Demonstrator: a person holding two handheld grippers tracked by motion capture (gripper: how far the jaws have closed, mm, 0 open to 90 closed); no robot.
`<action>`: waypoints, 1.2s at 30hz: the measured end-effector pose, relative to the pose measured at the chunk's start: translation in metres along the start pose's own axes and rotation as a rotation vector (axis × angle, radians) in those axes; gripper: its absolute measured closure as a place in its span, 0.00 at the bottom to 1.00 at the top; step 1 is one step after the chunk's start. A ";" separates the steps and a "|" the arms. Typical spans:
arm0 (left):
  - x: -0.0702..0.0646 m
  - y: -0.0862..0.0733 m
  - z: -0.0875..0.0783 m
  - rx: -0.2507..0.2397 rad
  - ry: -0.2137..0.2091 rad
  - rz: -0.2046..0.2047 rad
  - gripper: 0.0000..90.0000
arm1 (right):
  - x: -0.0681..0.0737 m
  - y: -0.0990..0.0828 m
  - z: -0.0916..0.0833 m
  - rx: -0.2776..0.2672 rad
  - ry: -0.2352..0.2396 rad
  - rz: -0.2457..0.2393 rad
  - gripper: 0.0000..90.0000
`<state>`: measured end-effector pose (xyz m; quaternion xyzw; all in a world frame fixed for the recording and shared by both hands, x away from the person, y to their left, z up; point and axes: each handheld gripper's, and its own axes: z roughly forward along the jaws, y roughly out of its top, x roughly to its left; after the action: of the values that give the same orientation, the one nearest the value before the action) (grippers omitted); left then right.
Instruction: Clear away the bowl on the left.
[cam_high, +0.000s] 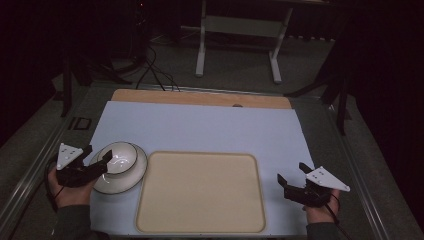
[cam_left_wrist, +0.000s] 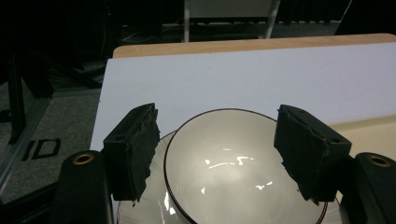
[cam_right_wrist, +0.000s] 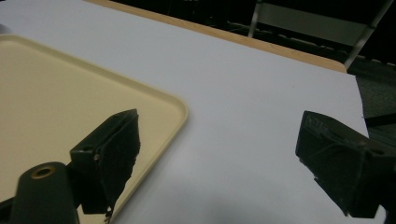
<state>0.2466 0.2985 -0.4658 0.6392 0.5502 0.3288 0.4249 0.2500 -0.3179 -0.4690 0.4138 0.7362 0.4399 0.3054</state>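
Note:
A white bowl with a thin dark rim stands on a white plate at the table's left, just left of an empty cream tray. My left gripper is at the bowl's left edge with its jaws wide open. In the left gripper view the bowl lies between and beyond the black pads, which do not press on it, and the plate shows under it. My right gripper hangs open over the white mat to the right of the tray, with nothing between its jaws.
A pale blue-white mat covers the wooden tabletop. The tray's right rim lies close to my right gripper's left jaw. Beyond the table's far edge stand the legs of a white frame and some cables on the floor.

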 end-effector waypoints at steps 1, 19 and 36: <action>0.000 0.000 0.000 0.000 0.001 -0.001 0.35 | 0.000 0.000 0.000 0.000 0.000 0.000 0.15; 0.008 0.002 0.007 -0.004 0.008 -0.037 0.36 | 0.002 0.001 0.000 -0.002 -0.016 -0.025 0.15; 0.022 0.000 0.019 0.043 0.051 -0.065 0.30 | 0.002 0.001 0.000 0.003 -0.024 -0.034 0.15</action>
<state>0.2673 0.3162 -0.4754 0.6215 0.5881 0.3192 0.4075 0.2492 -0.3154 -0.4684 0.4070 0.7400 0.4285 0.3210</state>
